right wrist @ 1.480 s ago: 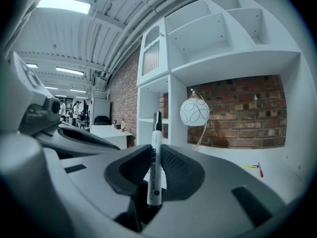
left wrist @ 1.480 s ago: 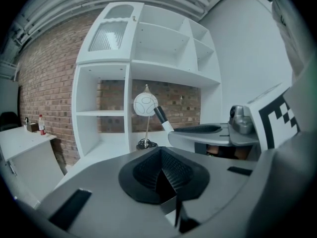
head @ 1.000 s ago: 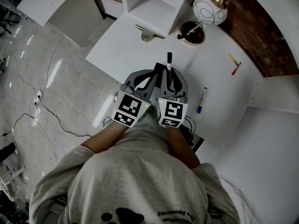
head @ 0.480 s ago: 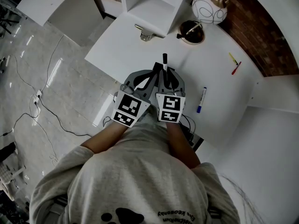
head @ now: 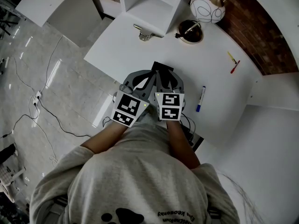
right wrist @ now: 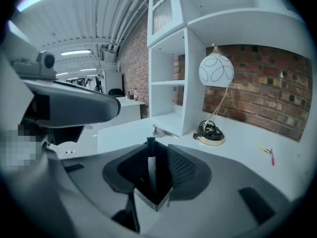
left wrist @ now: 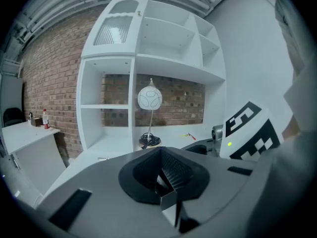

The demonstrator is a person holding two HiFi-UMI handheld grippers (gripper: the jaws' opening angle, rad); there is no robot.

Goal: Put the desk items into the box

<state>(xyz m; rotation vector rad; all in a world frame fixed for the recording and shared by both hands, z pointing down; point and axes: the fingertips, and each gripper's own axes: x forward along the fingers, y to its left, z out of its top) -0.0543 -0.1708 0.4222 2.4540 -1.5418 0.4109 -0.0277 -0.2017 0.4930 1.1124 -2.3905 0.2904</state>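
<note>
In the right gripper view a marker [right wrist: 150, 168] with a white body and black cap stands upright between my right gripper's [right wrist: 152, 151] jaws. Those jaws have just been opening, and a gap shows between the marker and the ribbed right pad [right wrist: 181, 168]. In the head view the right gripper [head: 163, 70] sits low over the white desk [head: 215, 78], close to my body, and the marker is hidden there. My left gripper [head: 150, 73] hangs right beside it, its jaws meeting at the tip [left wrist: 161, 152] with nothing seen between them. No box is clearly visible.
A blue-capped marker [head: 201, 99] lies on the desk to the right, with yellow and red pens [head: 233, 62] farther back. A metal clip [head: 142, 33], a globe lamp [head: 204, 6] with a coiled cable at its base [head: 189, 31], and a white shelf unit [head: 149, 3] stand at the back.
The right gripper has sunk and tipped downward. The marker's black cap, which stuck out past the jaws before, no longer shows in the head view. The left gripper has stayed put.
</note>
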